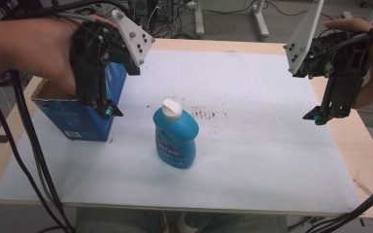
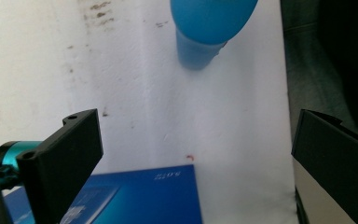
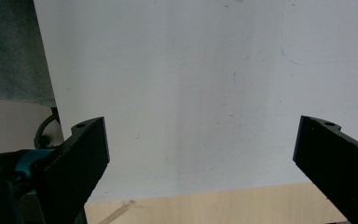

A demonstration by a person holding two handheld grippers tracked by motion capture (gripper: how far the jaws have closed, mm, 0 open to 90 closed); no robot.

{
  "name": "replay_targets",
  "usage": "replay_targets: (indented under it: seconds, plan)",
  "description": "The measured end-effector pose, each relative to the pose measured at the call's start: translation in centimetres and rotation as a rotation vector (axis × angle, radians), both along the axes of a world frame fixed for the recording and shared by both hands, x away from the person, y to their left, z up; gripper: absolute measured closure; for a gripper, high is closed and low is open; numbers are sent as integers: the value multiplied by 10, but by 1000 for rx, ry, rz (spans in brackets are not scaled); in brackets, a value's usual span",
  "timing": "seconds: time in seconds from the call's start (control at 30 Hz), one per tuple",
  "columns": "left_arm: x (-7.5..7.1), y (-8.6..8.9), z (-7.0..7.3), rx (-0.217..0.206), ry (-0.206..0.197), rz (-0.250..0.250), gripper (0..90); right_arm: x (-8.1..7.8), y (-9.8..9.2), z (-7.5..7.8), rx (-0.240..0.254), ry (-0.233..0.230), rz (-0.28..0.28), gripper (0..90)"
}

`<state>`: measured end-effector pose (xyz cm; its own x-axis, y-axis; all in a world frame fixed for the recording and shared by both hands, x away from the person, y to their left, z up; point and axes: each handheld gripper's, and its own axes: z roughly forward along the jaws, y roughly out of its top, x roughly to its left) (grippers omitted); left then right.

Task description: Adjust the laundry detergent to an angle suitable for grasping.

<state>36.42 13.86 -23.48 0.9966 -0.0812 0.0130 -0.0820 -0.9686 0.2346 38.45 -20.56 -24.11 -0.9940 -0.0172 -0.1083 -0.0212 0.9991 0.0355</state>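
The left gripper (image 1: pixel 102 104) hangs above the open blue cardboard box (image 1: pixel 85 114), with its black jaws pointing down. In the left gripper view the two jaws stand wide apart and nothing is between them; below them lies the blue printed side of the box (image 2: pixel 135 198), and no pad touches it. Beyond the jaw tips, at the far side of the gap, stands the blue plastic bottle with a white cap (image 2: pixel 209 28), upright on the white paper sheet (image 2: pixel 51 70) and well apart from the jaws. In the high view this bottle (image 1: pixel 175 138) stands just beside the box, on the side toward the right gripper, near the middle of the sheet.

The right gripper (image 1: pixel 320 115) is held over the edge of the white sheet, far from the bottle and the box. Its jaws are also wide open and empty. Between them the right gripper view shows bare white sheet (image 3: pixel 191 93), and under the jaw roots a strip of the light wooden table (image 3: pixel 214 207).
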Motion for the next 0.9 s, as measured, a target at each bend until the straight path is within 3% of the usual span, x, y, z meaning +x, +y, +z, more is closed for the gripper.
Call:
replay_targets:
  seconds: [0.17,0.4,0.9]
  plan:
    - [4,-1,6,36,14,53,18,1,2,0,0,3,4,25]
    - [5,-4,12,81,18,74,18,3,4,-1,-4,9,9,25]
    - [18,-6,7,116,47,122,18,4,2,1,-10,9,2,25]
